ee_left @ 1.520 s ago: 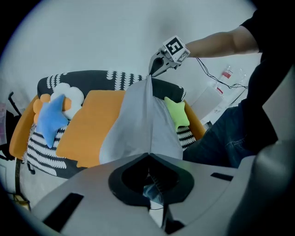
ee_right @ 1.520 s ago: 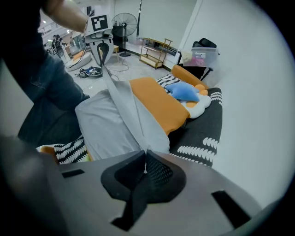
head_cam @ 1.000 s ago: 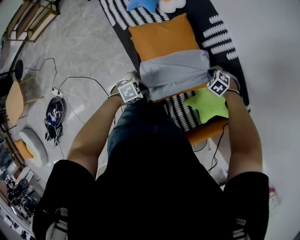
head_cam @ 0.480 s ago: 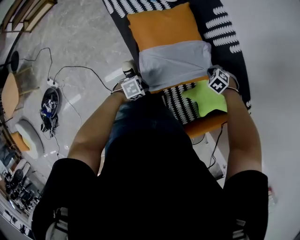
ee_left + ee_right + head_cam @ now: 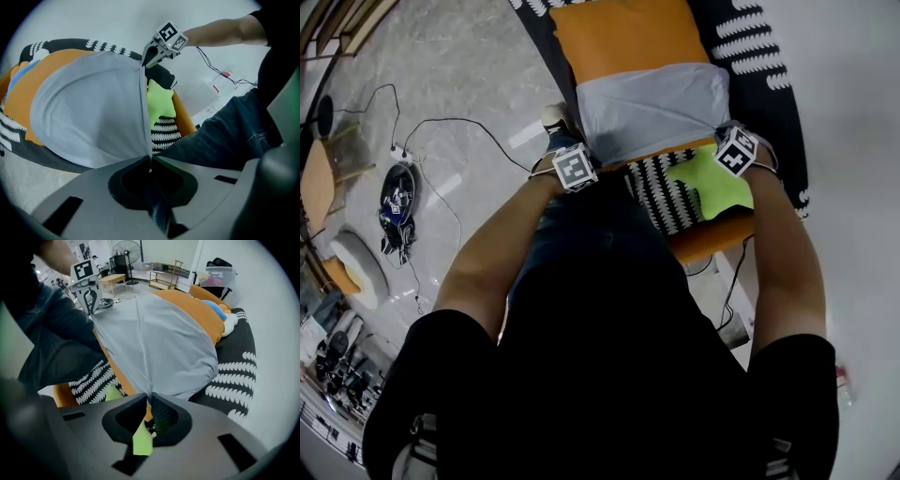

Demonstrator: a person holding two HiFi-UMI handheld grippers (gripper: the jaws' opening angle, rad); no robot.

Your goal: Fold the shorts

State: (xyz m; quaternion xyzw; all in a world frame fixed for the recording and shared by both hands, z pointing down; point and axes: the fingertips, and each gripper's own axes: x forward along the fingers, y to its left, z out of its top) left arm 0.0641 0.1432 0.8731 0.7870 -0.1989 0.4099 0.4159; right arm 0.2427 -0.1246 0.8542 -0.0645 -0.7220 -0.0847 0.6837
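Note:
Grey shorts (image 5: pixel 652 108) lie spread over an orange cushion (image 5: pixel 619 33), their near edge stretched between my two grippers. My left gripper (image 5: pixel 579 155) pinches the left corner of that edge; in the left gripper view the fabric (image 5: pixel 89 112) runs into the closed jaws (image 5: pixel 150 161). My right gripper (image 5: pixel 724 133) holds the right corner. In the right gripper view the cloth (image 5: pixel 159 338) narrows to a pinch in the jaws (image 5: pixel 149 399), which are just starting to open. Each gripper shows in the other's view, the right gripper (image 5: pixel 157 49) and the left gripper (image 5: pixel 89 298).
A lime-green star pillow (image 5: pixel 717 183) and a black-and-white patterned cover (image 5: pixel 661 192) lie under the near edge, against the person's legs. Left of the sofa is a marble floor with cables (image 5: pixel 441 127) and a round tray of small parts (image 5: pixel 394 202). A white wall stands at right.
Both grippers have come down with the near edge of the shorts between them. The shorts now lie lower over the orange cushion.

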